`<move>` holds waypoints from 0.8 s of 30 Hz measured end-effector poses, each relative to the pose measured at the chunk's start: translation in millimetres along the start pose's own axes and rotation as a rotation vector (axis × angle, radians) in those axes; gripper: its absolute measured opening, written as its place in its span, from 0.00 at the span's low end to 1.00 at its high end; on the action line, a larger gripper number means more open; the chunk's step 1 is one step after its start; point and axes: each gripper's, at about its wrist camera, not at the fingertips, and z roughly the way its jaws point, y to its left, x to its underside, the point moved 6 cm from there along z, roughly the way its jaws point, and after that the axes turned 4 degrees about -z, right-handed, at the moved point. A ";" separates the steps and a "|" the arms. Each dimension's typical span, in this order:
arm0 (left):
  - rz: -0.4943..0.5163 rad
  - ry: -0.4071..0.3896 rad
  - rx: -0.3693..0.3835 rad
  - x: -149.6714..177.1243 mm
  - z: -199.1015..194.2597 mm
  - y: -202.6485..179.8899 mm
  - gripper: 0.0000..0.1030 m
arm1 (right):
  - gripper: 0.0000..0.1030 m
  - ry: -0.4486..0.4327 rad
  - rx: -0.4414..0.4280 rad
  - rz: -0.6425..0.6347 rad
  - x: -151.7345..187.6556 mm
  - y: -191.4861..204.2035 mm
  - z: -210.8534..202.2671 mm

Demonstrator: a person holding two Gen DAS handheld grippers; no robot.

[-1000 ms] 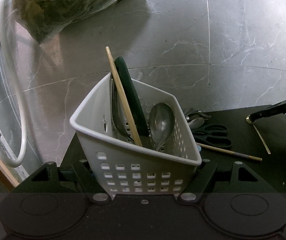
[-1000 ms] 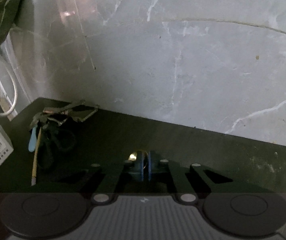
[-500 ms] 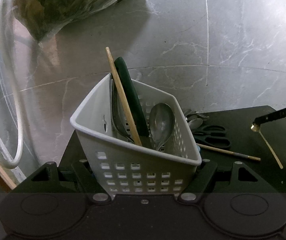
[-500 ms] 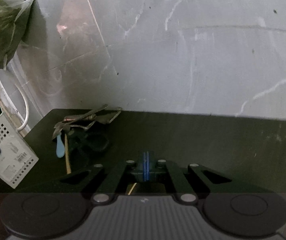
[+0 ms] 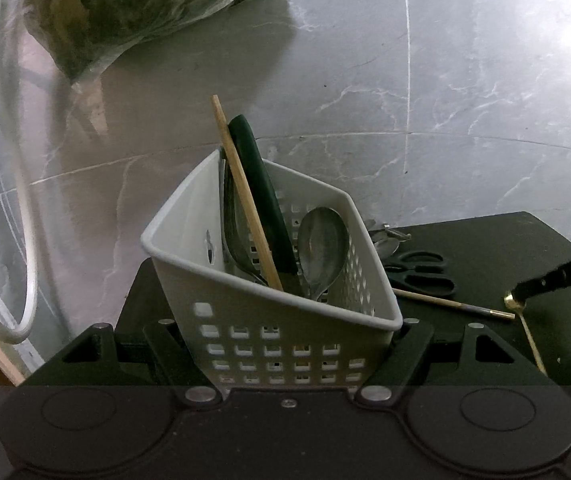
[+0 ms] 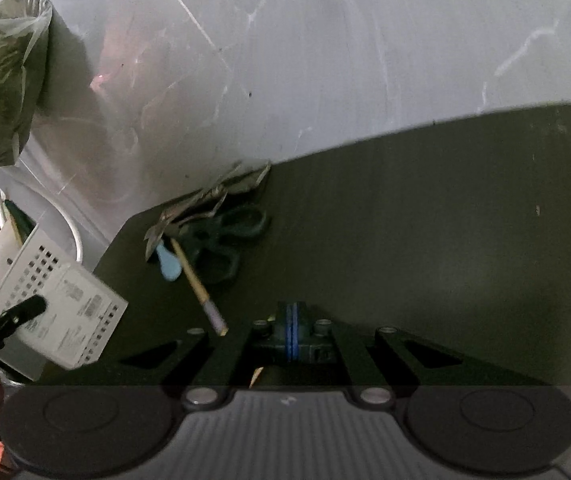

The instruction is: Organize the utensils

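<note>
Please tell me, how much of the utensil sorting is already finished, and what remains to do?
Roughly half. Done: the white perforated plastic basket, gripped by the left gripper, already holds a wooden chopstick, a dark green handle and a steel spoon. In hand: the right gripper is shut on a thin gold spoon. Left on the black table: black scissors, a second chopstick, a small light blue utensil and some metal pieces.

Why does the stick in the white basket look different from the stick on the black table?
The stick in the basket stands tilted, leaning in the white basket; the stick on the table lies flat on the black table. The basket stick looks plain wood along its visible length; the table stick has a grey band and gold tip. Both are thin, pale wooden chopsticks.
</note>
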 end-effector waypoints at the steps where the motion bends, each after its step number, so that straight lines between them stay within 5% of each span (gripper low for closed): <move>1: 0.001 -0.001 0.002 0.2 0.2 0.2 0.75 | 0.06 0.003 -0.011 0.010 3.3 1.3 -1.0; 10: 0.009 -0.003 0.014 1.3 -1.9 1.4 0.75 | 0.16 0.048 0.021 -0.190 11.0 29.1 -0.1; 16: 0.009 -0.001 0.015 0.2 -2.0 0.4 0.75 | 0.05 0.073 0.069 -0.321 12.3 45.3 5.1; 24: 0.013 -0.011 0.031 1.3 -1.5 1.6 0.75 | 0.00 -0.072 0.128 -0.351 -11.4 72.5 -30.9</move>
